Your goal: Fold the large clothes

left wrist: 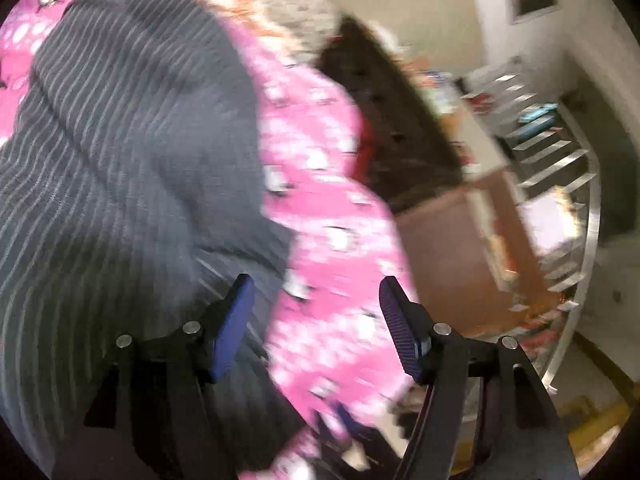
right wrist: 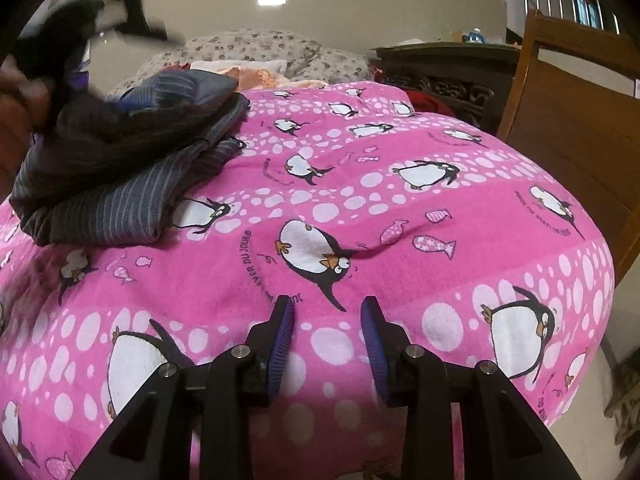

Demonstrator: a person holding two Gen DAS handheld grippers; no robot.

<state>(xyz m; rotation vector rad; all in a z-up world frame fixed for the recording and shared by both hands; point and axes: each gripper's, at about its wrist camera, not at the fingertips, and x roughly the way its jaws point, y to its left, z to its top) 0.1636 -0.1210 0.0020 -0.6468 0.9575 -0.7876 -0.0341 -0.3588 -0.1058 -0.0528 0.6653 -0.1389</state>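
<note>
**Status: garment bunched at far left of bed, both grippers empty**

1. L gripper (left wrist: 316, 292): jaws spread wide, nothing between the pads. View is motion-blurred. It hangs above the line where the garment (left wrist: 120, 152) meets the bedspread (left wrist: 332, 240). L finger sits over grey striped cloth, R finger over pink. Contact w/ fabric: cannot tell.

2. R gripper (right wrist: 327, 308): jaws apart, gap moderate, nothing held. It sits low over the bedspread (right wrist: 400, 216), near the bed's near edge. Touching or just above: cannot tell.

3. Garment (right wrist: 120, 168), R view: dark grey w/ thin pale stripes, heaped in several loose layers on the bedspread's far-left part, well apart from the R gripper. Its right edge falls in uneven folds toward bed centre; the near edge is a rounded fold.

4. Open room: the pink area from garment to the bed's right edge lies bare, w/ only slight wrinkles near centre.

5. Limits:
   - Far side: pillows (right wrist: 256, 48).
   - Right side: wooden chair (right wrist: 568, 120), close beside the bed edge.
   - Far right: dark cabinet (right wrist: 444, 64), behind the bed corner.
   - L view: metal rack (left wrist: 560, 160), beyond the bedspread edge, blurred.
</note>
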